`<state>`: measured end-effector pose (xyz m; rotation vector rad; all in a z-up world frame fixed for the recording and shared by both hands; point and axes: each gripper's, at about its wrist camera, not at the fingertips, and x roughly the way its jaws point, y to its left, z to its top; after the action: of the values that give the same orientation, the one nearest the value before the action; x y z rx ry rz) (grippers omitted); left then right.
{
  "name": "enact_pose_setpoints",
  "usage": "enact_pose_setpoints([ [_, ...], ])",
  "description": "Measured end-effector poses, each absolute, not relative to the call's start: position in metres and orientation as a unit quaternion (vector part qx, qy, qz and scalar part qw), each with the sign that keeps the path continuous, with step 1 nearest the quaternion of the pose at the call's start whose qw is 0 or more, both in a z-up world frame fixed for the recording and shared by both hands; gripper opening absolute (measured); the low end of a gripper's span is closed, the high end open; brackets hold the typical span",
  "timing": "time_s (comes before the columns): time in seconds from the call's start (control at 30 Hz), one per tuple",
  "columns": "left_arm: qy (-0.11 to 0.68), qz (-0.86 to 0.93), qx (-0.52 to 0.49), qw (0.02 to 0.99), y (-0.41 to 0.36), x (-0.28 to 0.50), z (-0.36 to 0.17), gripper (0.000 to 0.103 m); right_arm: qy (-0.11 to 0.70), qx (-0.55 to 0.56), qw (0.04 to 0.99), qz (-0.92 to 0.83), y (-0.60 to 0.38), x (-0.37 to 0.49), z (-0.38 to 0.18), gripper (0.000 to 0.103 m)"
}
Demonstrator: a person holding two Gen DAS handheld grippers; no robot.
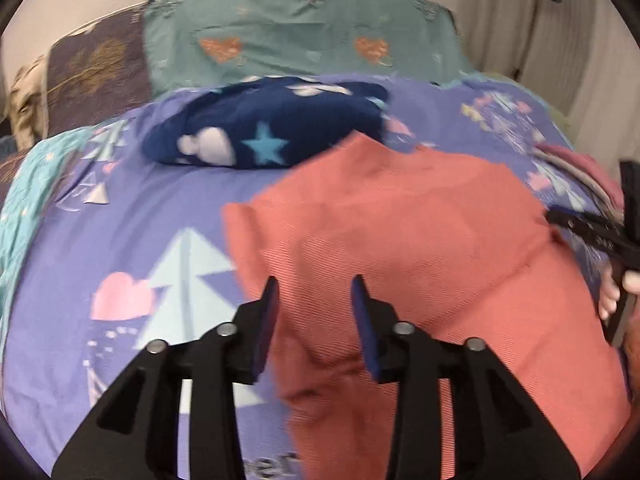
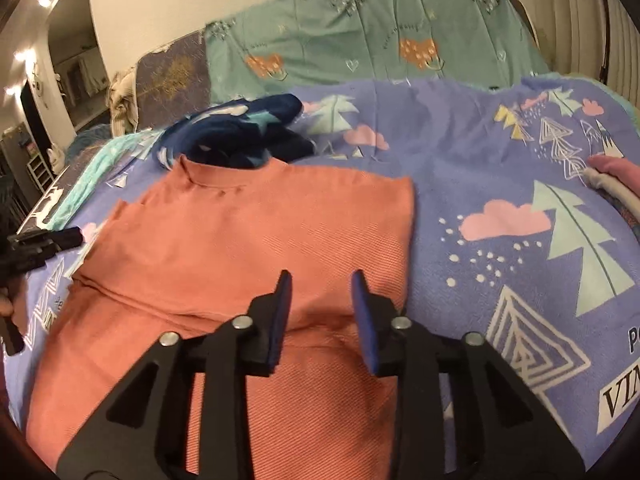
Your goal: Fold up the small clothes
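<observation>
Left wrist view shows the left claw (image 1: 316,290) with its blue-padded jaws standing partly apart and nothing between them, hovering over the near left edge of the salmon-pink top (image 1: 420,240). That top lies spread on the purple bedspread (image 1: 120,220), filling the frame from centre toward 4 o'clock. A navy fleece with stars (image 1: 260,132) is bunched at 12 o'clock beyond it, just touching the collar end. The right claw (image 1: 592,228) enters at 3 o'clock, with fingers (image 1: 608,300) of a hand below it.

Seen from the right wrist, the right claw's jaws are likewise partly apart and empty above the top's near right part, and the top's collar points to 11 o'clock. Folded pink and grey clothes (image 2: 616,180) sit at 3 o'clock. A teal pillow (image 2: 360,40) lies at 12 o'clock.
</observation>
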<state>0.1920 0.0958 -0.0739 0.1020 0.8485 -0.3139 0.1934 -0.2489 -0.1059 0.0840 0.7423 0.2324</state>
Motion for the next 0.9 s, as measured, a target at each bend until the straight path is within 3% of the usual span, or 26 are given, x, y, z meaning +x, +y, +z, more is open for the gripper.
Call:
enact_pose_setpoints([
  [0.07, 0.440, -0.127, 0.095, 0.884, 0.081, 0.197, -0.097, 0.039, 0.400, 0.014, 0.913, 0.081, -0.244, 0.198, -0.120, 0.028],
  [0.13, 0.424, -0.111, 0.115, 0.891, 0.077, 0.194, -0.112, 0.042, 0.411, 0.024, 0.908, 0.081, -0.247, 0.198, -0.128, 0.028],
  [0.3, 0.406, -0.113, 0.044, 0.906, 0.099, 0.163, -0.090, 0.041, 0.401, 0.049, 0.911, 0.079, -0.264, 0.166, -0.110, 0.031],
  [0.4, 0.399, -0.121, 0.023, 0.909, 0.112, 0.129, -0.082, 0.045, 0.408, 0.077, 0.906, 0.077, -0.288, 0.135, -0.111, 0.032],
  [0.9, 0.441, -0.153, -0.065, 0.882, 0.136, 0.023, -0.115, 0.047, 0.428, 0.148, 0.887, 0.088, -0.321, 0.040, -0.136, 0.033],
])
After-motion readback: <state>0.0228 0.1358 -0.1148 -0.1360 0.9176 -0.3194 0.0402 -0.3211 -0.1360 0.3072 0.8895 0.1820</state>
